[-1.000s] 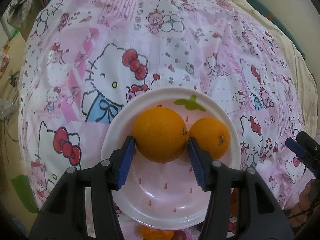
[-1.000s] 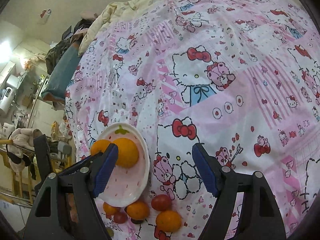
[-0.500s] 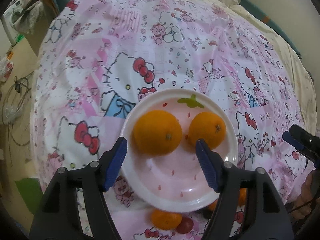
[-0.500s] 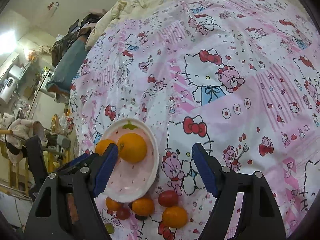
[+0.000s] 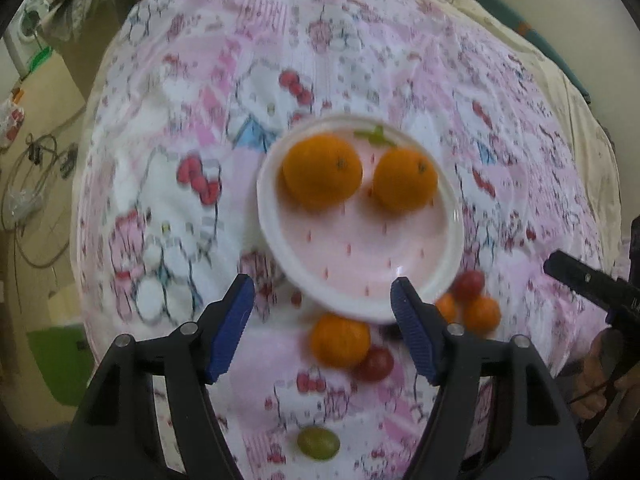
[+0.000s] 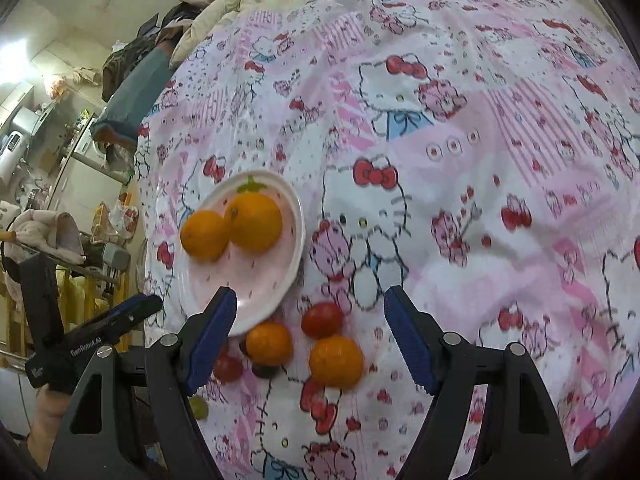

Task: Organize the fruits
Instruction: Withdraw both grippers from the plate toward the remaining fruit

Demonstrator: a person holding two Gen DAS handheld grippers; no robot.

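Note:
A pink strawberry-print plate (image 5: 362, 260) (image 6: 276, 280) lies on the cartoon-cat bedsheet and holds two oranges: a larger one (image 5: 322, 171) (image 6: 253, 222) and a smaller one (image 5: 407, 179) (image 6: 204, 234). My left gripper (image 5: 322, 316) hangs open above the plate's near rim, with nothing between its pads. Loose fruit lies in front of the plate: a mandarin (image 5: 340, 340) (image 6: 269, 343), another mandarin (image 6: 336, 361), a red tomato (image 6: 322, 320), a dark red grape (image 5: 374, 364) and a green grape (image 5: 318, 443). My right gripper (image 6: 310, 336) stands open over the mandarins and the tomato.
The sheet (image 6: 480, 160) covers a bed, with its edge dropping off at the left of the left wrist view. A room with clutter and furniture (image 6: 60, 140) lies beyond that edge. A hand (image 5: 592, 372) holds the other gripper at the right.
My left gripper opened off the larger orange, left it on the plate and drew back toward the near rim. My right gripper shifted so the loose mandarins and tomato now sit between its fingers.

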